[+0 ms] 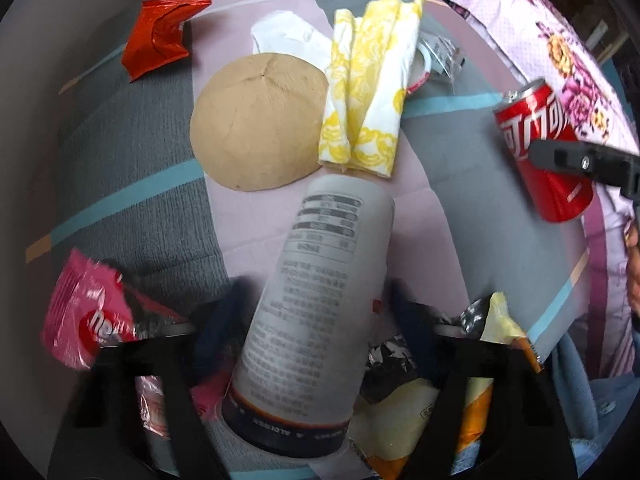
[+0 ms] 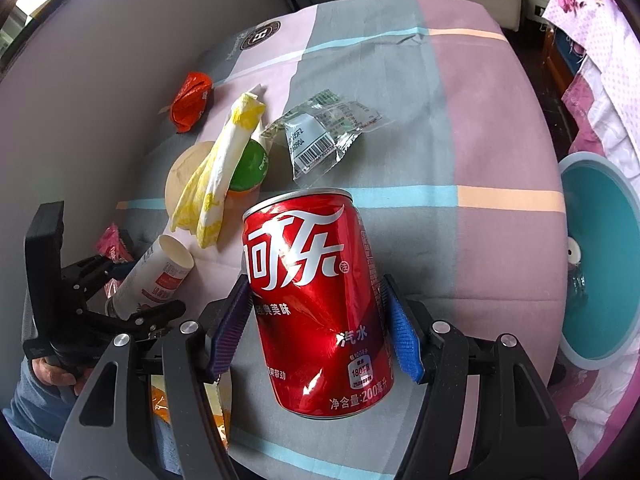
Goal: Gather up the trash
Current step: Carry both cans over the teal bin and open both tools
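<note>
My left gripper (image 1: 316, 312) is shut on a white paper cup (image 1: 316, 300) with printed text, held lying along the fingers above the bed; it also shows in the right wrist view (image 2: 154, 276). My right gripper (image 2: 316, 320) is shut on a dented red cola can (image 2: 316, 304), lifted over the bedspread; the can shows at the right in the left wrist view (image 1: 540, 148). On the bed lie a tan round paper piece (image 1: 256, 120), a yellow-and-white napkin (image 1: 368, 92), an orange-red wrapper (image 1: 160, 36), a clear plastic bag with a barcode (image 2: 324, 132) and a pink wrapper (image 1: 84, 320).
A teal bin (image 2: 600, 256) stands at the bed's right side. A floral pink quilt (image 1: 560, 40) lies along the right edge. A yellow-orange snack bag (image 1: 480, 380) lies under my left gripper. A green lid (image 2: 252, 168) sits under the napkin. A grey wall (image 2: 100, 100) borders the left.
</note>
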`<state>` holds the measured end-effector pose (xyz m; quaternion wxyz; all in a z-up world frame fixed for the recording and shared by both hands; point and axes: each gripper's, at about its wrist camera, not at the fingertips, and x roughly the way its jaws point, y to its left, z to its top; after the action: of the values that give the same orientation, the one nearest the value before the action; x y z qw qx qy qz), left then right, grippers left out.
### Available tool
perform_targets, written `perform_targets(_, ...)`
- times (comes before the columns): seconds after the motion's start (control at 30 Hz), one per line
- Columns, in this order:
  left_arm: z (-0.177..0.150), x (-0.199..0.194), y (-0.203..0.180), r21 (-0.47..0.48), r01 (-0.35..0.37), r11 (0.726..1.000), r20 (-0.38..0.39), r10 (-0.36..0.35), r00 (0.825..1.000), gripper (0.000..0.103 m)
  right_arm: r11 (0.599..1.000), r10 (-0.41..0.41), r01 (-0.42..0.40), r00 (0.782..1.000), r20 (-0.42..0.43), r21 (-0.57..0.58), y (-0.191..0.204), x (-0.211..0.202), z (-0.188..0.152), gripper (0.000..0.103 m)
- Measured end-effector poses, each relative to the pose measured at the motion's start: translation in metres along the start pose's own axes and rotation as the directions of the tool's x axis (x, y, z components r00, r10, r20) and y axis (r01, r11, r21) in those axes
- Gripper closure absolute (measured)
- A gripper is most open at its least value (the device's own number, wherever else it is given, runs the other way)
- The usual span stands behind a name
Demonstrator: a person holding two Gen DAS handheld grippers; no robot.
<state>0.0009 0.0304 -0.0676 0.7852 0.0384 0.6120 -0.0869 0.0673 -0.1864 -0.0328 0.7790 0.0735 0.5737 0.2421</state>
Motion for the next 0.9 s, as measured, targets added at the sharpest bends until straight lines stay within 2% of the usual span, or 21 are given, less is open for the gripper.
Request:
perform_targets(0.13, 0.004, -0.014, -0.005, -0.013, -0.006, 1.0, 0.047, 0.007, 0.999, 0.049, 1.0, 0.005, -0.006, 0.999, 0.037, 0.027, -0.006, -0.007, 0.0, 0.042)
perform_targets(0.27, 0.016, -0.036, -0.017, -0.008, 0.024, 1.0, 0.101, -0.023, 0.995, 0.05, 0.998, 0.019, -0.024, 0.996, 0.082, 0.066, -0.019, -0.021, -0.001, 0.042)
perform_targets(0.4, 0.037, -0.054, -0.046, 0.032, 0.075, 0.997, 0.16, -0.08, 0.984, 0.05, 0.993, 0.019, -0.035, 0.99, 0.141, 0.11, -0.036, -0.04, 0.0, 0.042)
perform_targets(0.53, 0.064, -0.056, -0.091, 0.101, 0.122, 0.987, 0.188, -0.139, 0.972, 0.05, 0.98, -0.023, -0.025, 0.971, 0.236, 0.196, -0.073, -0.076, -0.005, 0.042)
perform_targets(0.63, 0.085, -0.048, -0.129, 0.163, 0.142, 0.976, 0.178, -0.17, 0.969, 0.05, 0.964, -0.074, -0.005, 0.955, 0.286, 0.265, -0.104, -0.101, -0.013, 0.042)
perform_targets(0.73, 0.106, -0.037, -0.166, 0.216, 0.172, 0.961, 0.152, -0.207, 0.966, 0.05, 0.929, -0.147, 0.019, 0.935, 0.323, 0.37, -0.149, -0.126, -0.028, 0.042)
perform_targets(0.9, 0.129, -0.016, -0.223, 0.296, 0.205, 0.933, 0.107, -0.246, 0.963, 0.05, 0.873, -0.226, 0.042, 0.917, 0.328, 0.485, -0.201, -0.144, -0.05, 0.042)
